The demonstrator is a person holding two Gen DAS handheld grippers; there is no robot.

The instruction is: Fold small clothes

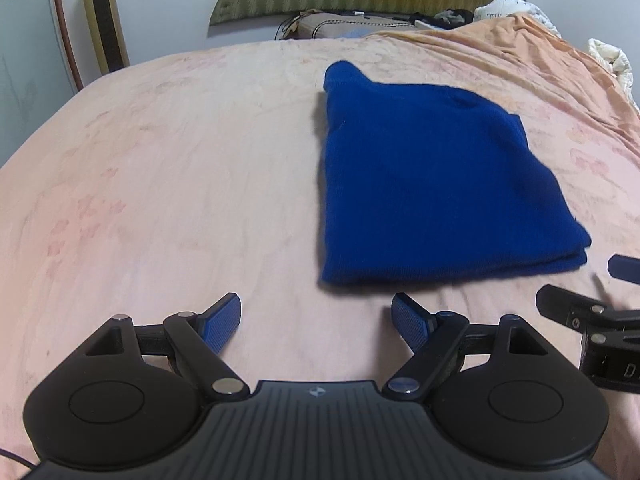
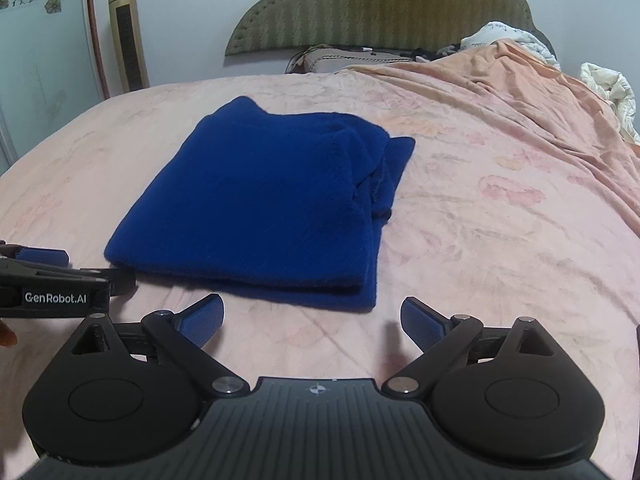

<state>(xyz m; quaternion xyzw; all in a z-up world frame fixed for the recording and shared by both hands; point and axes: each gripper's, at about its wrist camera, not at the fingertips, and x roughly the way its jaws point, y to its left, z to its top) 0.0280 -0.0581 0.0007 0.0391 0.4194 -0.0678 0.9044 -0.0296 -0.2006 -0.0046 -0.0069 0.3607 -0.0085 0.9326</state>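
On the pink bed (image 1: 160, 160), a blue sweater (image 1: 420, 184) lies folded into a flat block toward the middle, its long axis running away from me toward the headboard (image 2: 380, 8); its near edge sits just ahead of both claws; my left claw (image 1: 316, 320) stands to its left, my right claw (image 2: 312, 320) nearer its near right corner; both claws gape wide, holding nothing, touching no cloth; the fold looks nearly finished, in my judgement.

Folded blue garment (image 2: 256, 200) flat on bed (image 2: 480, 240)
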